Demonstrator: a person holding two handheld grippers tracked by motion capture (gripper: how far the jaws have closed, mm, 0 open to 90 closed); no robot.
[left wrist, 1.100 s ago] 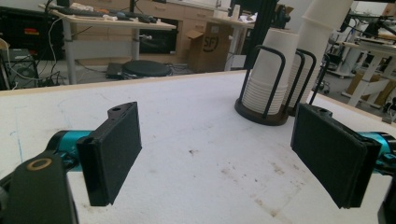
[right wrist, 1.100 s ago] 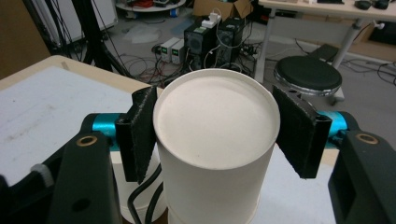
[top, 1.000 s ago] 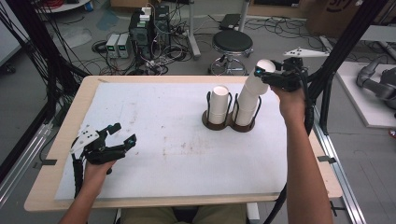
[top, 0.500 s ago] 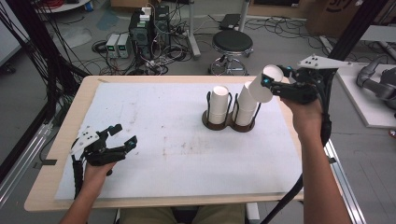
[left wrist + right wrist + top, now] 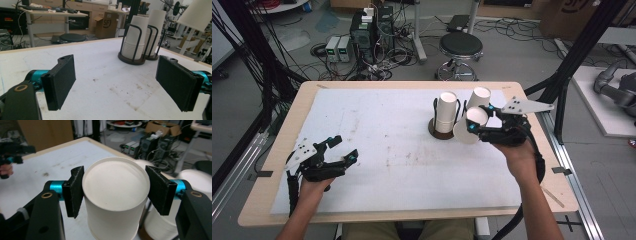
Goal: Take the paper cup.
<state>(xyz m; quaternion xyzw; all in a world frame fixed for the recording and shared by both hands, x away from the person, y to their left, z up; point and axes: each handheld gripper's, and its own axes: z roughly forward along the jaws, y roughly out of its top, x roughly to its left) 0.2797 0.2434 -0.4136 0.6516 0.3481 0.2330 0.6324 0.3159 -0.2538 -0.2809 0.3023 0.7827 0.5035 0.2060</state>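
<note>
A paper cup (image 5: 113,202) is pinched by the right gripper (image 5: 476,125), lifted from the right stack (image 5: 479,99); placement on the table (image 5: 377,130) is judged next. The left gripper (image 5: 341,154) is spread, empty.

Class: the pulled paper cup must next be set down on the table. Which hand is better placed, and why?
Right: the right gripper is shut on the paper cup; the left gripper is open, far across the table.
</note>
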